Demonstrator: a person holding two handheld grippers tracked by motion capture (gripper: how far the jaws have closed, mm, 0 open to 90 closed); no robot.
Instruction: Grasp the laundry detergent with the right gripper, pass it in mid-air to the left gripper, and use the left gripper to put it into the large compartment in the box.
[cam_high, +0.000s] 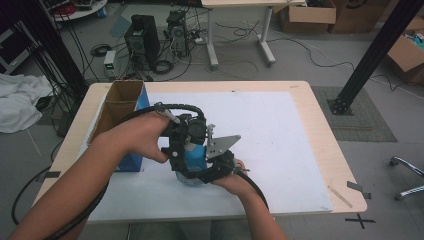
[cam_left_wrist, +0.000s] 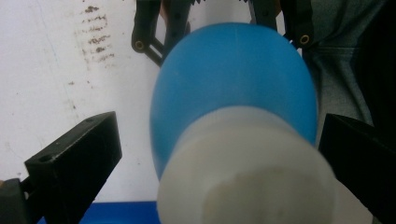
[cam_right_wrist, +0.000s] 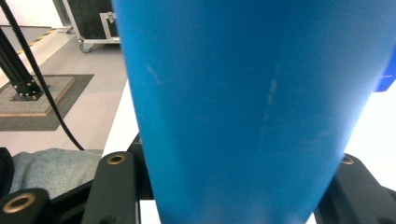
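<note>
**Blue bottle held between two grippers over a white mat**

Wooden table (cam_high: 320, 125) covered by a white mat (cam_high: 270, 130), on a grey floor strewn with cables and computer towers. Open cardboard box (cam_high: 120, 107) with a blue side at the table's left. No legible brand, label or writing anywhere; faint brown smudges on the mat in the left gripper view.

Near the mat's front centre, a blue bottle (cam_left_wrist: 233, 79) with a white cap (cam_left_wrist: 247, 172), upright, long axis vertical, cap up, base near the mat. Left gripper (cam_left_wrist: 219, 154) above, aimed down, black jaws spread on either side of the cap, apart from it. Right gripper (cam_right_wrist: 224, 186) low, jaws pressed against both sides of the bottle's blue body, gripping it.
</note>
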